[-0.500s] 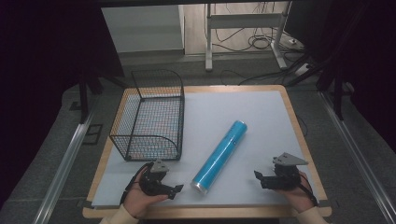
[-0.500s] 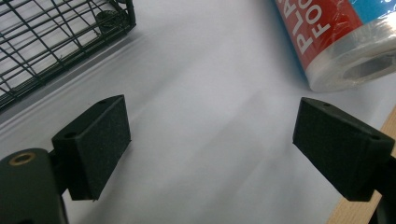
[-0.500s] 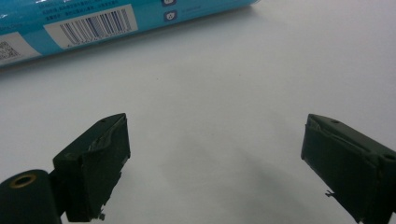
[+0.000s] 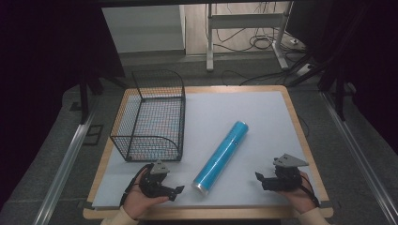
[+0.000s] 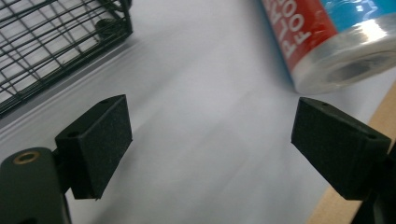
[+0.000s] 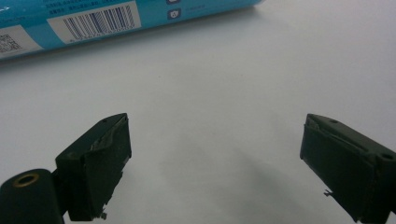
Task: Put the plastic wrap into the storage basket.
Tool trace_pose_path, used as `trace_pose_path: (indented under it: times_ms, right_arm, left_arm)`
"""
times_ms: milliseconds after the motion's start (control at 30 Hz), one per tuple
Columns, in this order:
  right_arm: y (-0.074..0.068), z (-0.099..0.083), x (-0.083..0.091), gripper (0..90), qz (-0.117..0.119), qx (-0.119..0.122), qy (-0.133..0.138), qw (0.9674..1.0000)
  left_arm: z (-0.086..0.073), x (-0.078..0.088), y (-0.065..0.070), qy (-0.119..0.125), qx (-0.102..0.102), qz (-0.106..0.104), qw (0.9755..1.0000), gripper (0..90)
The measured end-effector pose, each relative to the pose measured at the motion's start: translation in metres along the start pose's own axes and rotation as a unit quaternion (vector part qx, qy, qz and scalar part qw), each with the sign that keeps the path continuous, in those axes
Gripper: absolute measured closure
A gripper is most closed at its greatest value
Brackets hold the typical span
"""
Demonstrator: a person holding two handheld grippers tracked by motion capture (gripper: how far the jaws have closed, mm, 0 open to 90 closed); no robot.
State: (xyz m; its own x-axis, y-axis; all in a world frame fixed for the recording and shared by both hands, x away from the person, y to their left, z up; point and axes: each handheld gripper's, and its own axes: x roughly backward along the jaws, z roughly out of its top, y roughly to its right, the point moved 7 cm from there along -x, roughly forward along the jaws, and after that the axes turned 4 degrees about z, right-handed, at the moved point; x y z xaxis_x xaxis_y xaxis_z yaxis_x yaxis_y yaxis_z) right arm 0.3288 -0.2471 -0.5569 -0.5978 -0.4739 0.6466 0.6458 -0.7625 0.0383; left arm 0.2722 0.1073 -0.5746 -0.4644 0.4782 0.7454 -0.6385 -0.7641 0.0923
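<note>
High view: little has changed vs. half a sec. ago. The blue foil-type roll [image 4: 222, 157] lies in the same diagonal spot mid-worktop [image 4: 263, 112], and both hands sit at the near edge much as they did, so work on the roll looks not yet begun, at most a lineup for a pickup. Left gripper [image 4: 174, 191] sits just beside the roll's near, clear-wrapped end w/o touching; right gripper [image 4: 261, 181] is farther off on the other side. The black wire basket [image 4: 152, 117] stands upright at the far left of the worktop, apart from the roll, w/ nothing seen inside, only the mesh and the surface showing through. Left gripper view: jaws wide, bare grey surface between the pads [image 5: 100, 140]; the roll's end [image 5: 336, 42], w/ a red label band, lies ahead and to one side, a basket corner [image 5: 56, 42] to the other. Right gripper view: jaws also wide and holding nothing; the roll's side w/ barcode [image 6: 93, 21] crosses the top of the view, well ahead of the tips. Likely next, by judgement: close in on the roll from both ends or sides.
</note>
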Motion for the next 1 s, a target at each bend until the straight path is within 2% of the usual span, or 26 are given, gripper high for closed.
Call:
trace_pose_path:
  times_ms: [133, 300, 600, 733, 833, 1000]
  right_arm:
    - [0.001, 0.001, 0.001, 9.5, 0.001, 0.009, 0.001, 1.0]
    - [0.004, -0.002, 0.002, 9.4, 0.002, 0.007, 0.003, 1.0]
    - [0.003, -0.001, 0.0, 9.6, 0.002, 0.011, 0.002, 0.9999]
    - [0.005, -0.001, 0.001, 9.6, 0.0, 0.005, 0.004, 1.0]
    - [0.004, -0.002, 0.001, 9.6, -0.001, 0.007, 0.003, 1.0]
    - [0.003, -0.002, 0.002, 9.6, -0.003, 0.015, 0.002, 0.9999]
  left_arm:
    - [0.01, 0.009, 0.004, 0.01, 0.001, 0.007, 0.9999, 12.4]
    - [0.023, 0.019, 0.01, 0.02, -0.006, 0.004, 0.9998, 13.0]
    - [0.035, 0.029, 0.009, 0.022, -0.003, 0.0, 0.9998, 13.8]
    - [0.039, 0.033, 0.011, 0.021, -0.005, 0.0, 0.9998, 13.9]
    - [0.044, 0.034, 0.014, 0.024, -0.005, 0.003, 0.9997, 14.0]
    - [0.049, 0.029, 0.017, 0.013, -0.01, 0.0, 0.9999, 14.0]
